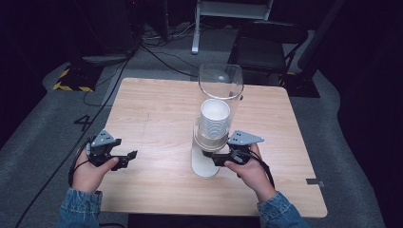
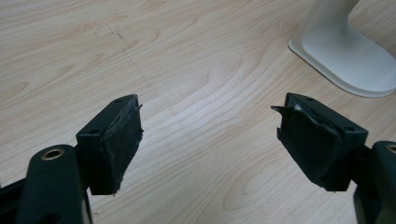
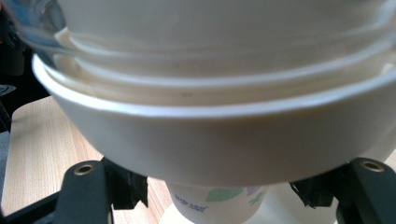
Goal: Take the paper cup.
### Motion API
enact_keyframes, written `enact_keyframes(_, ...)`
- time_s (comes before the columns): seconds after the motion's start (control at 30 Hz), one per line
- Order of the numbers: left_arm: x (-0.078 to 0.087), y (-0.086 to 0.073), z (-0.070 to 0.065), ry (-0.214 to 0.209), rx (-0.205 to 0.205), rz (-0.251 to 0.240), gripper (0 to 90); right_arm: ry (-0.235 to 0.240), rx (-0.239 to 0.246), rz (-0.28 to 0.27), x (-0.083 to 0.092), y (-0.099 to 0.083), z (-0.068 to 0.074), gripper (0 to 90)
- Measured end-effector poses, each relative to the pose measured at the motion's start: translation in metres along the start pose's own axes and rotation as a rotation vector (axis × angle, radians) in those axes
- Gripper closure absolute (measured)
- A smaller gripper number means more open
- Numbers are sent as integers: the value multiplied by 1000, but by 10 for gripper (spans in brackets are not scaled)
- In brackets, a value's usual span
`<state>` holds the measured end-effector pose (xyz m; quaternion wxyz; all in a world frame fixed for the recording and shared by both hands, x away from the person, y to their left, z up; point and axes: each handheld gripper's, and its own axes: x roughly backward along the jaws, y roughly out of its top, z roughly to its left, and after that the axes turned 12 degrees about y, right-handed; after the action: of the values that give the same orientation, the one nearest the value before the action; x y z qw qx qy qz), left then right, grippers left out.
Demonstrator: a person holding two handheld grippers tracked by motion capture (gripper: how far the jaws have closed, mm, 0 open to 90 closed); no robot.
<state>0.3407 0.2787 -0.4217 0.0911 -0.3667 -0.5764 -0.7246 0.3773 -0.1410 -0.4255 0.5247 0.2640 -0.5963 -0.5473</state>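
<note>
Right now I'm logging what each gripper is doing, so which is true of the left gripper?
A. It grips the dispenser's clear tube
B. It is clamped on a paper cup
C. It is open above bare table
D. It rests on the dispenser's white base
C: in the left gripper view the left gripper has its jaws wide apart over bare wooden table, with the dispenser's white base off to one side.

Black folding chair (image 1: 266,47) beyond wooden table (image 1: 157,114); cables (image 1: 161,52) across grey carpet (image 1: 28,142).
</note>
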Motion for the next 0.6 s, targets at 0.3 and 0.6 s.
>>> enact_keyframes(0.3, 1, 0, 0, 1, 4, -6, 217, -5, -10, -3, 0, -2, 1, 324)
enact_keyframes(0.6, 1, 0, 0, 0, 9, -4, 217, -4, -18, -5, -1, -3, 2, 326)
